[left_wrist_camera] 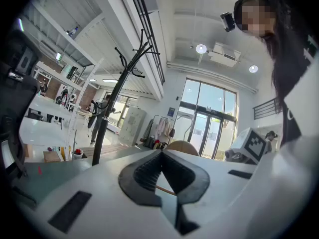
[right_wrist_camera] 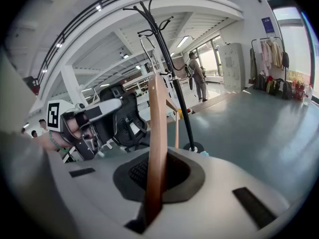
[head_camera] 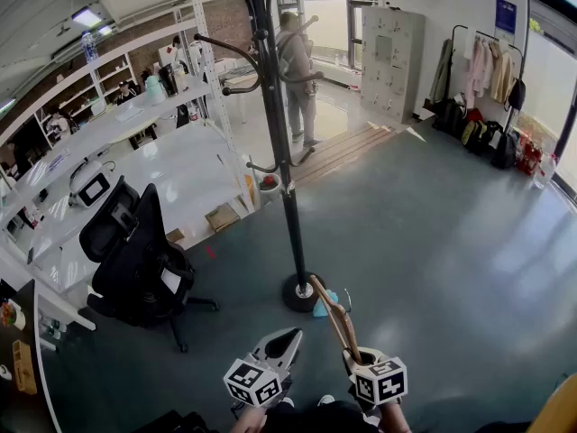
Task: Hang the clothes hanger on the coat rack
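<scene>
Nearest the lens in the right gripper view, the right gripper [right_wrist_camera: 155,159] with jaws pressed together on a light-brown wooden clothes hanger [right_wrist_camera: 156,113], clamped around one flat arm of it. In the head view, same right gripper [head_camera: 354,359] low in the picture, angled downward, with the hanger [head_camera: 332,314] slanting up and to the left out of the jaws, its far end close to the foot of the rack but not touching it. Beside it, the left gripper [head_camera: 290,336], held level, jaws drawn to a narrow point with nothing between them; confirmed in the left gripper view [left_wrist_camera: 162,153], pads meeting at the tip, only floor and a thin sliver of the wooden hanger visible through the gap behind. Straight ahead of both, a tall black metal coat rack [head_camera: 288,197] on a round base, curved hooks high above, none bearing the hanger; hanger not yet hung, well below those hooks. At the base, a small light-blue object [head_camera: 325,307], too small to identify. Underfoot, a grey-green floor [head_camera: 433,242]. To the left, a black office chair [head_camera: 135,260] in front of white shelving [head_camera: 171,165]. Farther back, a person [head_camera: 296,70] standing behind the rack pole, a white locker cabinet [head_camera: 392,61] against the far wall, and a clothes rail [head_camera: 487,66] with garments hanging at the right.
</scene>
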Demonstrator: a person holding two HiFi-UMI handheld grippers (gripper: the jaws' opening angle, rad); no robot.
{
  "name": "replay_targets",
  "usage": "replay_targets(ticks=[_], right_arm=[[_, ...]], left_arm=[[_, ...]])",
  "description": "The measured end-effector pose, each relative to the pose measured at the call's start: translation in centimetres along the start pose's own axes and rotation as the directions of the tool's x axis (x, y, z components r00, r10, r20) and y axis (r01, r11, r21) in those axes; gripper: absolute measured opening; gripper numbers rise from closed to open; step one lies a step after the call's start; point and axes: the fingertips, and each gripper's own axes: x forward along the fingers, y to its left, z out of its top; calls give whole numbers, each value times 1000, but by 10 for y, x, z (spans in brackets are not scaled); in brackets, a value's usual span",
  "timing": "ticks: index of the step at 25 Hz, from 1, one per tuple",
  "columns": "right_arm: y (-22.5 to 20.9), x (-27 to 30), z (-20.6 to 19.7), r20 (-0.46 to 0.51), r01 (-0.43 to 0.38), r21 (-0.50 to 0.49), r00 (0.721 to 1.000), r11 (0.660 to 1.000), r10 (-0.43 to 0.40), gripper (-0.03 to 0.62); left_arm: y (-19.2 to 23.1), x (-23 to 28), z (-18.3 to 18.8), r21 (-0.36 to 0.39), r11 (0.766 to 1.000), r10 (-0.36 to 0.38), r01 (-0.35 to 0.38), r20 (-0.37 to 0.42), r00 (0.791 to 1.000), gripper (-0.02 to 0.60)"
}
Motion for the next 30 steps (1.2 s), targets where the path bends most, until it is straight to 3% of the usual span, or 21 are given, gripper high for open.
replay_targets(ticks=[7, 17, 30], right_arm=[[-18, -5, -11, -20, -7, 4, 1000, 1000, 7, 8], [-21, 21, 0, -54, -35, -7, 998, 999, 34, 8], [-44, 89, 98, -5, 41, 29, 999, 999, -41, 8]], left_arm=[[-11, 3, -13, -24, 999, 26, -26, 3, 1000, -2], [24, 9, -11, -50, 996, 77, -77, 8, 997, -1], [120, 77, 47, -7, 1000, -5, 5, 11, 1000, 0]])
